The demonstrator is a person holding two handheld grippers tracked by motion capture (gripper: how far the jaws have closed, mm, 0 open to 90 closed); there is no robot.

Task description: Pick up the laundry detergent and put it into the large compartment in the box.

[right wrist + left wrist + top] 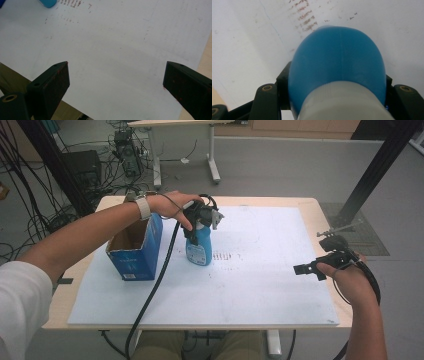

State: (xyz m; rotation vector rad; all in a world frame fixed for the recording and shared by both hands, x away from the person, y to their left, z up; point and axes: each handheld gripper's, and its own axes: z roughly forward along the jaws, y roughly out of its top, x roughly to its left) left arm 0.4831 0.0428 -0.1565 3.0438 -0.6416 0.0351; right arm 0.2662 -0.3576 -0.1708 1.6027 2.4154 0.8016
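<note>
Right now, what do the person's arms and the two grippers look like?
Both grippers are black. The left gripper carries a grey plate on top and trails a thick black cable off the near table edge. The right gripper has two flat black jaws with reddish scuffs, and a black cable loops by its hand. The left arm wears a white short sleeve and a pale wristband.

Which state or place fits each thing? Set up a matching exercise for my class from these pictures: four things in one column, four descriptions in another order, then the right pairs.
Things
1. blue bottle
2. cardboard box
3. left gripper
4. right gripper

Descriptions
A. open at the top, at the white board's left edge
B. jaws wide apart, nothing between them
C. upright on the board, right of the box
D. clamped on the bottle's upper part

Pairs: 1-C, 2-A, 3-D, 4-B
</note>
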